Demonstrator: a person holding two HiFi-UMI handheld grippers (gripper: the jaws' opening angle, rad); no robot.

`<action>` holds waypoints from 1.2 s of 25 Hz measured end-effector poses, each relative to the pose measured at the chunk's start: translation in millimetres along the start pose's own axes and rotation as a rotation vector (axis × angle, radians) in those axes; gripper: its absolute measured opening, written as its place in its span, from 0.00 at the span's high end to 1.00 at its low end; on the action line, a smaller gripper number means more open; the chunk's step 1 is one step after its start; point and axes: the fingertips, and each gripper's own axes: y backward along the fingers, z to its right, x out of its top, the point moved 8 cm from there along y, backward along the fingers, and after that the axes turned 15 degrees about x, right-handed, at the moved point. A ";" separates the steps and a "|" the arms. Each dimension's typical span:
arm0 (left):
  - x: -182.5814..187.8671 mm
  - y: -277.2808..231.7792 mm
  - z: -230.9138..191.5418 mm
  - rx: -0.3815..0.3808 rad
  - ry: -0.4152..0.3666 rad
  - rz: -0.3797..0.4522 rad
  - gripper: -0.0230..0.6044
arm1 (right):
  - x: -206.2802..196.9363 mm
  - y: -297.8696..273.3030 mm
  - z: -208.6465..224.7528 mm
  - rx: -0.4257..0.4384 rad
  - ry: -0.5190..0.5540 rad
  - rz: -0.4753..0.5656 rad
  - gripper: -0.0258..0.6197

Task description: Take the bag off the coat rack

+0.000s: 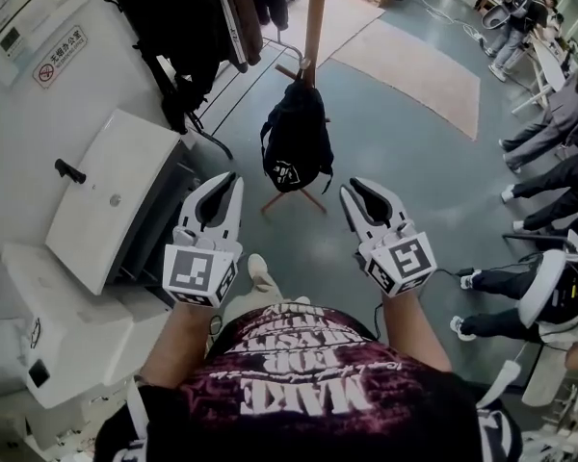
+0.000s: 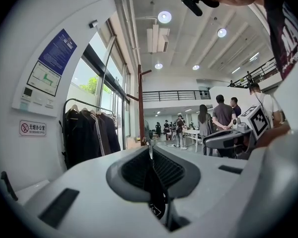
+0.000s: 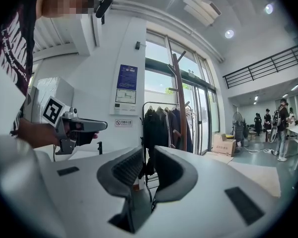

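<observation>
The soft black bag (image 1: 296, 142) hangs long-ways down from the tall brown wooden coat rack (image 1: 315, 17), straight ahead and about as near to the closed, empty left gripper (image 1: 229, 181) as to the partly open, empty right gripper (image 1: 354, 189).

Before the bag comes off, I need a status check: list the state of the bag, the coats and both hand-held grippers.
bag: hanging on the coat rack, untouched.
coats: hanging on their rail.
left hand-held gripper: shut, empty.
right hand-held gripper: open, empty.
</observation>
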 end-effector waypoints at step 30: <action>-12.9 -142.5 -50.0 -0.197 0.032 -0.062 0.85 | 3.7 -79.5 77.7 -0.149 -0.050 -0.034 0.81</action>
